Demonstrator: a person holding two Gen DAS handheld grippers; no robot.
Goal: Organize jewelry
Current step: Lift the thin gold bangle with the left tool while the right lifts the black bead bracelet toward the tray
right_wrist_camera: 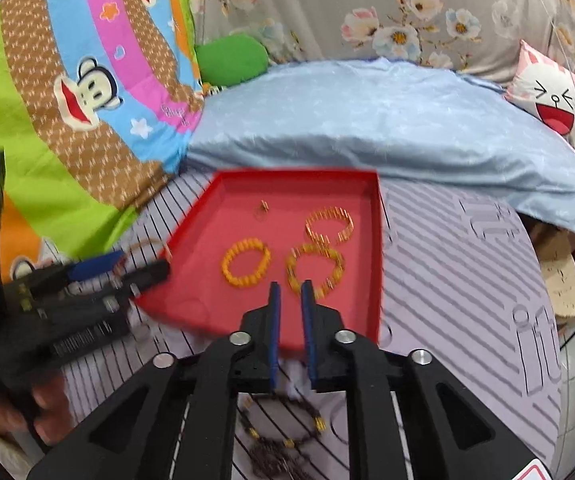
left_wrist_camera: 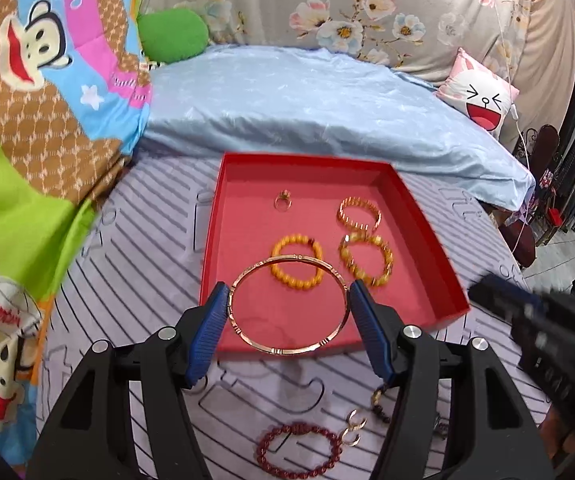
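Observation:
My left gripper (left_wrist_camera: 289, 296) is shut on a large rose-gold bangle (left_wrist_camera: 287, 350), holding it flat above the near edge of a red tray (left_wrist_camera: 243, 172). In the tray lie a small gold ring (left_wrist_camera: 282, 201), an orange bead bracelet (left_wrist_camera: 298, 267), a yellow bead bracelet (left_wrist_camera: 366, 259) and a gold link bracelet (left_wrist_camera: 359, 213). My right gripper (right_wrist_camera: 290, 286) is nearly closed with a narrow gap and empty, above the tray's near edge (right_wrist_camera: 375, 332). A dark bead necklace (right_wrist_camera: 283, 436) lies below it on the mat.
On the striped mat near me lie a dark red bead bracelet (left_wrist_camera: 299, 446) and small gold earrings (left_wrist_camera: 353, 426). A blue pillow (left_wrist_camera: 307, 100) lies behind the tray, a cartoon quilt (left_wrist_camera: 27, 100) at the left, a white cushion (left_wrist_camera: 479, 100) at the right.

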